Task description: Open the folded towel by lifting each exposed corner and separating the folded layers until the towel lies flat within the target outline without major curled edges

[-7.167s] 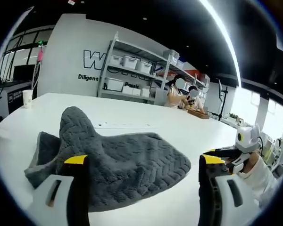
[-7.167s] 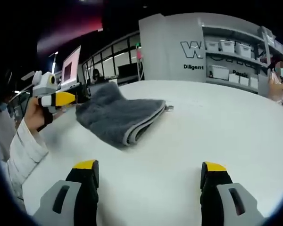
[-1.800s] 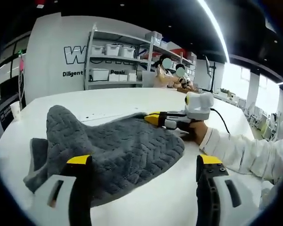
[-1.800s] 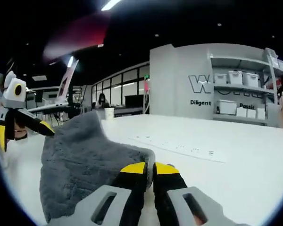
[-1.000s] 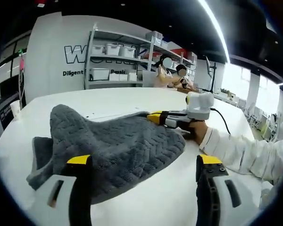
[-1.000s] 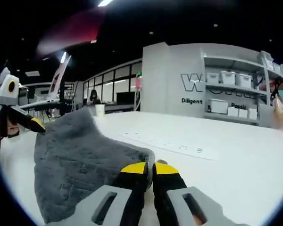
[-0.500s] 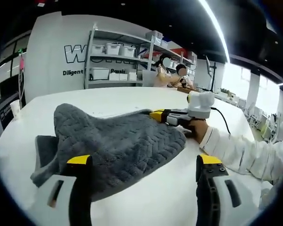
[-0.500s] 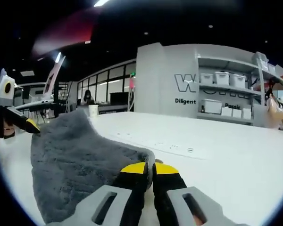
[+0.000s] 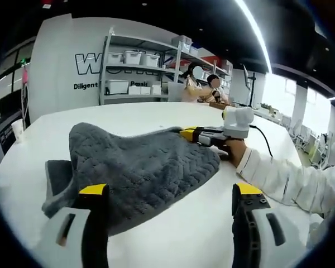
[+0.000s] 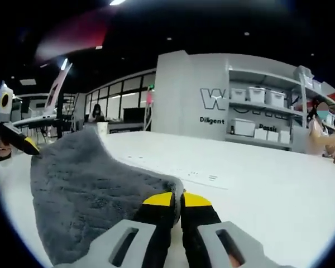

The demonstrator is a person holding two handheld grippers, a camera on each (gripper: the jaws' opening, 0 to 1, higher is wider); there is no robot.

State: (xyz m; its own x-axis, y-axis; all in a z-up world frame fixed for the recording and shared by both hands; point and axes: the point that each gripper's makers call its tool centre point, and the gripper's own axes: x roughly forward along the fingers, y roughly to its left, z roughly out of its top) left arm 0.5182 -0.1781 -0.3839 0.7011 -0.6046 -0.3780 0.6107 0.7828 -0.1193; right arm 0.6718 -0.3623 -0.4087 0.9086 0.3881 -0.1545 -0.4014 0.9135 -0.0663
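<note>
A grey quilted towel (image 9: 134, 167) lies rumpled on the white table (image 9: 173, 240), its top layer lifted at the right side. My right gripper (image 9: 196, 134) comes into the left gripper view from the right, held by a hand in a white sleeve, shut on the towel's corner. In the right gripper view my right gripper (image 10: 176, 199) is shut on the towel (image 10: 84, 190) edge. My left gripper (image 9: 167, 192) stands open in front of the towel, nothing between its fingers. It also appears at the left edge of the right gripper view as the left gripper (image 10: 11, 139).
A paper cup (image 9: 18, 129) stands at the table's far left edge. Faint outline marks (image 10: 204, 177) run across the table beyond the towel. Shelving with white bins (image 9: 128, 75) lines the back wall. Two people sit at a far table (image 9: 204, 92).
The right gripper has drawn the towel's corner slightly to the right, and the raised hump at the left has sunk and spread. The left gripper stays open in place.
</note>
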